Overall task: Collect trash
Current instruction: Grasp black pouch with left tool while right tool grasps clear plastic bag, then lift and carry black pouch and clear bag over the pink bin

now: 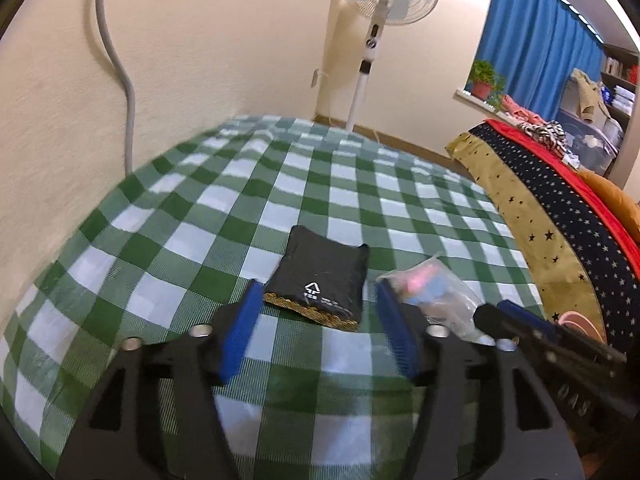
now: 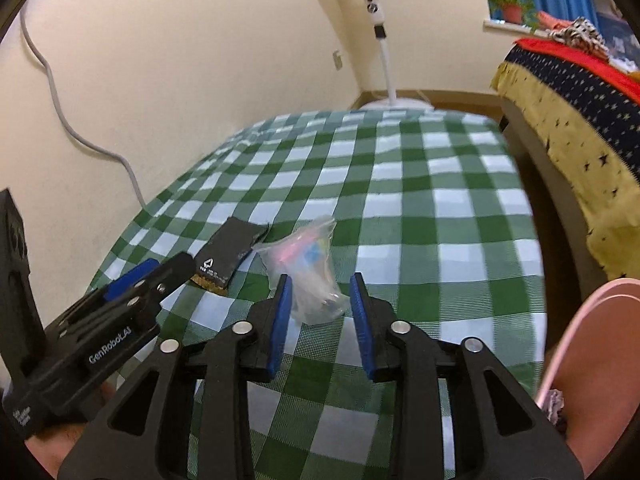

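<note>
Two trash items on the green-checked table [image 1: 280,184]: left wrist view, left gripper [image 1: 318,300] jaws released, spread on either side of the black packet's [image 1: 320,280] near edge, clear plastic bag [image 1: 436,292] just right of it. Right wrist view, right gripper [image 2: 320,292] jaws released around the bag's near end, packet beside it at left, fan [image 2: 376,20] behind.
</note>
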Action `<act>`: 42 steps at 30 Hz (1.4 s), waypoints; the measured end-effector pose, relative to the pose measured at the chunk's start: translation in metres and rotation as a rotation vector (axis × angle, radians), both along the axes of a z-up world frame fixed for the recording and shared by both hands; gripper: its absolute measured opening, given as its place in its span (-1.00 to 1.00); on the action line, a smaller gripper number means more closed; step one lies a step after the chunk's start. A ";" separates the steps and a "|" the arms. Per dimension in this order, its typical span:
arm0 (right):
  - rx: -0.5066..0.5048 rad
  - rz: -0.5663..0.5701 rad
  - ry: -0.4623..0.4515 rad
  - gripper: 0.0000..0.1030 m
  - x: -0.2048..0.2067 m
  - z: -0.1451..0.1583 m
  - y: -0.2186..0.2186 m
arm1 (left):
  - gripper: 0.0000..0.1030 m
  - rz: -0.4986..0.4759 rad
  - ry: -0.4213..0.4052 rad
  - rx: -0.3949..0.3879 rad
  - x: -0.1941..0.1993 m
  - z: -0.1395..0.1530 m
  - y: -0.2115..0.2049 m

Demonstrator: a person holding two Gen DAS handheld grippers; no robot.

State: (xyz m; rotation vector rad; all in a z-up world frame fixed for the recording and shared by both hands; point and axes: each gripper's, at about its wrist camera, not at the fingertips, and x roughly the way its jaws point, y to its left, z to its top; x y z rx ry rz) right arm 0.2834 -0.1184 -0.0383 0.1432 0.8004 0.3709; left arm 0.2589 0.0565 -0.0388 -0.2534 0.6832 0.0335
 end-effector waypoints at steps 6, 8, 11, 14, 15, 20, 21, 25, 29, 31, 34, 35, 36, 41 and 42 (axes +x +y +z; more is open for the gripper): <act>-0.012 0.022 0.032 -0.67 0.004 -0.010 0.005 | 0.51 -0.011 0.057 0.010 0.019 -0.007 0.003; -0.011 0.016 0.021 -0.80 0.003 -0.007 0.002 | 0.61 -0.012 0.093 0.012 0.024 -0.011 0.003; -0.012 -0.013 0.010 -0.83 0.002 -0.004 -0.004 | 0.62 -0.015 0.152 0.017 0.032 -0.017 0.002; 0.002 -0.037 0.014 -0.83 0.003 -0.002 -0.011 | 0.64 -0.032 0.185 0.036 0.035 -0.021 -0.003; 0.004 -0.041 0.013 -0.83 0.002 -0.002 -0.013 | 0.64 -0.032 0.195 0.050 0.036 -0.021 -0.005; 0.006 -0.047 -0.006 -0.83 -0.004 0.004 -0.016 | 0.25 -0.017 0.204 0.081 0.035 -0.020 -0.008; 0.008 -0.049 -0.011 -0.83 -0.005 0.006 -0.017 | 0.22 -0.013 0.203 0.081 0.034 -0.019 -0.006; 0.016 -0.058 -0.028 -0.83 -0.012 0.012 -0.022 | -0.01 -0.019 0.190 0.040 0.028 -0.015 -0.003; 0.012 -0.063 -0.047 -0.83 -0.022 0.020 -0.027 | -0.04 -0.023 0.165 0.042 0.016 -0.008 -0.007; 0.011 -0.069 -0.055 -0.83 -0.027 0.024 -0.030 | -0.05 -0.026 0.153 0.042 0.012 -0.005 -0.009; 0.012 -0.077 -0.067 -0.83 -0.035 0.031 -0.035 | -0.05 -0.023 0.134 0.046 0.002 0.002 -0.011; 0.012 -0.078 -0.071 -0.83 -0.038 0.033 -0.036 | -0.05 -0.024 0.130 0.048 -0.001 0.003 -0.011; 0.009 -0.080 -0.078 -0.83 -0.042 0.036 -0.038 | -0.05 -0.026 0.126 0.049 -0.004 0.006 -0.012; -0.010 -0.087 -0.106 -0.83 -0.058 0.049 -0.047 | -0.05 -0.040 0.102 0.059 -0.023 0.019 -0.018; -0.013 -0.090 -0.111 -0.83 -0.061 0.052 -0.050 | -0.05 -0.040 0.098 0.059 -0.026 0.022 -0.019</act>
